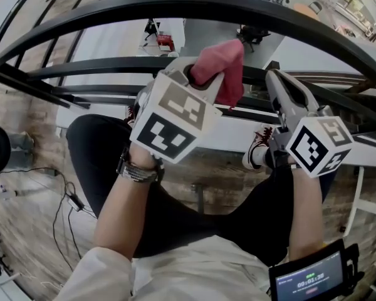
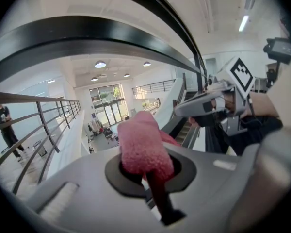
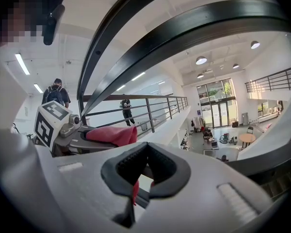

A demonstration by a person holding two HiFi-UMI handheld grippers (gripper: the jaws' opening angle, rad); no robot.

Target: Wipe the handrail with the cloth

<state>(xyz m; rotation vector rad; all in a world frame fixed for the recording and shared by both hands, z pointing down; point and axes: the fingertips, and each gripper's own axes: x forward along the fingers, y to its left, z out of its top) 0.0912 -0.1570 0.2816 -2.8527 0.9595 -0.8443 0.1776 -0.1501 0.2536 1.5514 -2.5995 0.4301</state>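
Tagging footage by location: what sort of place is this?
Probably an upper-level walkway in a large atrium building: the curved black metal handrail overlooks a lower lobby floor with tall glass entrance doors, and grey railed balconies line the open space.

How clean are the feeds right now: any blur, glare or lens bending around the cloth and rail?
Head view: even light, cloth sharp, fisheye bows the handrail into an arc. Left gripper view: cloth close to the lens and soft, corners vignetted black. Right gripper view: handrail bent, ceiling lamps bright without flare, a mosaic patch top left.
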